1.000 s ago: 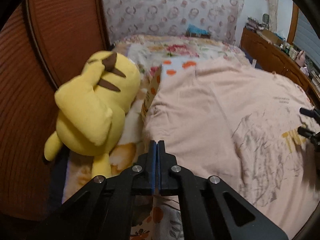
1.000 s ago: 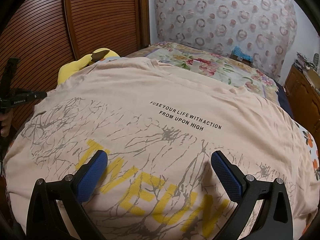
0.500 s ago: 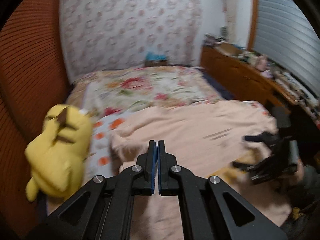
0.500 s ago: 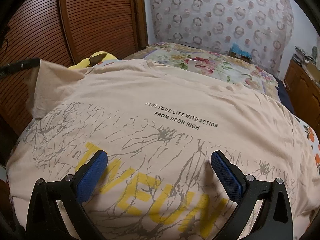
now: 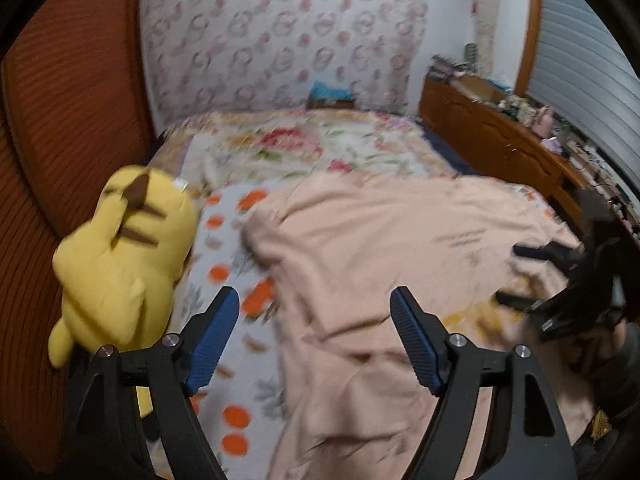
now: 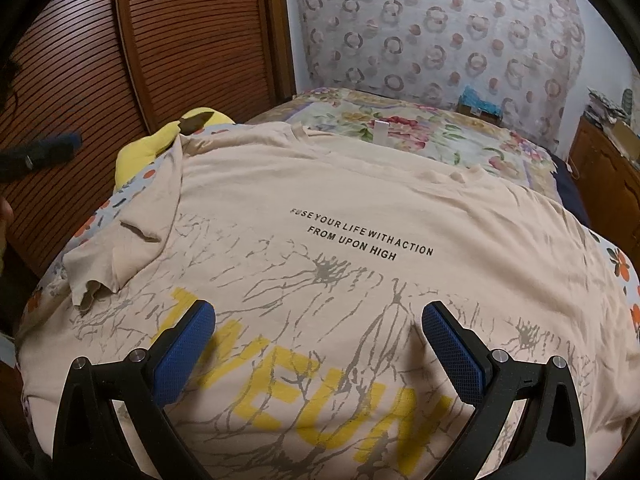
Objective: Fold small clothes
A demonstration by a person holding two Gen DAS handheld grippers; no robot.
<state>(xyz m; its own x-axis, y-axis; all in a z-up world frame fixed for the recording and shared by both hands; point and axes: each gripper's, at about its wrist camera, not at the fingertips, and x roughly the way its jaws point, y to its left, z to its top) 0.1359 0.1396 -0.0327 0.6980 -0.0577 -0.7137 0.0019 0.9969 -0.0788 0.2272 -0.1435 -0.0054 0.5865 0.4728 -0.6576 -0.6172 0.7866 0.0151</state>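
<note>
A peach T-shirt (image 6: 360, 208) with black text and a yellow print lies flat on the bed. Its left sleeve (image 6: 120, 256) is folded inward onto the body. The shirt also shows in the left wrist view (image 5: 380, 248), blurred. My left gripper (image 5: 316, 316) is open and empty, above the shirt's left edge. My right gripper (image 6: 316, 328) is open and empty, low over the yellow print. The right gripper also shows in the left wrist view (image 5: 536, 276) at the far right.
A yellow plush toy (image 5: 120, 264) lies at the shirt's left, against a brown slatted door (image 6: 192, 40). The floral bedspread (image 5: 304, 148) stretches behind the shirt. A wooden dresser (image 5: 500, 136) with clutter stands on the right.
My left gripper, shut on the left sleeve, lifted it over the shirt, then opened and let it go. The sleeve now lies folded on the body. The right gripper stayed open and still.
</note>
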